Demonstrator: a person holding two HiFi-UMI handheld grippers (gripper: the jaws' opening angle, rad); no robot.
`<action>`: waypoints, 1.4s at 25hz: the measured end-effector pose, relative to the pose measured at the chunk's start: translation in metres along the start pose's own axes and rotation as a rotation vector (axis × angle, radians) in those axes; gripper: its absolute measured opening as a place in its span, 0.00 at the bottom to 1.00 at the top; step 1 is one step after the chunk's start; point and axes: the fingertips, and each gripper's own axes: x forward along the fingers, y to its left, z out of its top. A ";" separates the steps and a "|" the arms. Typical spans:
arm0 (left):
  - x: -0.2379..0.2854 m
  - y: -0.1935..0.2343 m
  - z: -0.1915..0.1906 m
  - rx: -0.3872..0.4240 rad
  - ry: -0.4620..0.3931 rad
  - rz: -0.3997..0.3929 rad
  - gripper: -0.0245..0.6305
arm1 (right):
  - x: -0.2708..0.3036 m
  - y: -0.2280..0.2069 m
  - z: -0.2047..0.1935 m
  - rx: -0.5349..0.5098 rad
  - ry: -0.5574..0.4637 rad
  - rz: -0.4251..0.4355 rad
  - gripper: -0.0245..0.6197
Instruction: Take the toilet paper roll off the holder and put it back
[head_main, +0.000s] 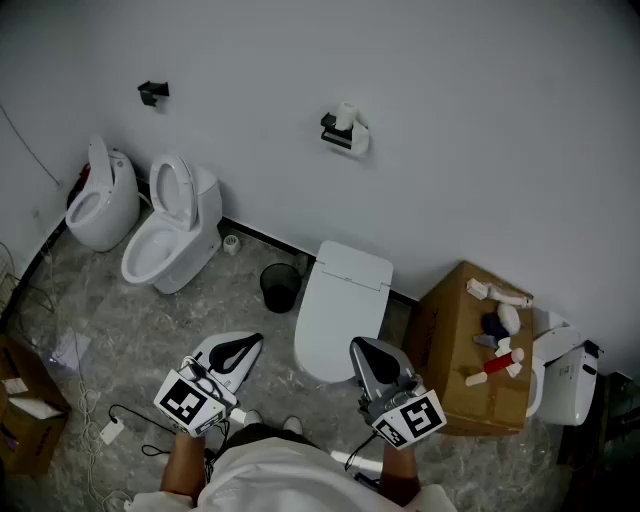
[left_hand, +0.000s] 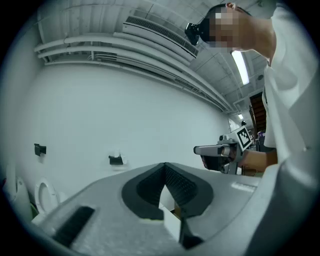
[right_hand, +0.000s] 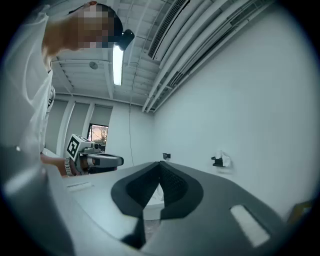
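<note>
Toilet paper roll (head_main: 346, 117): seated on holder (head_main: 334, 134), on the wall (head_main: 480, 120), well apart from both grippers.
Left gripper (head_main: 256, 341): jaws clenched, empty.
Right gripper (head_main: 356, 346): jaws clenched, empty.
Progress: apparently not begun; removal and return both outstanding.

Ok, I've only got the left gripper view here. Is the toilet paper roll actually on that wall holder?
Observer: Yes. The head view shows the toilet paper roll sitting on the black holder.
Operator: Anything on the floor below it?
Observer: A white toilet with its lid closed stands against the wall there, with a black bin beside it.
Operator: Is the right gripper open?
Observer: No. The right gripper has its jaws together, with nothing between them.
</note>
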 end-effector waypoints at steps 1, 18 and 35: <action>0.000 0.000 0.000 0.008 0.004 -0.006 0.04 | 0.002 0.001 -0.001 -0.001 0.006 0.005 0.05; -0.020 0.009 0.002 0.008 0.023 0.006 0.04 | 0.012 0.015 -0.002 -0.010 0.006 0.025 0.05; -0.013 0.016 0.000 -0.044 0.004 0.036 0.04 | 0.021 0.000 -0.003 0.011 -0.014 0.042 0.05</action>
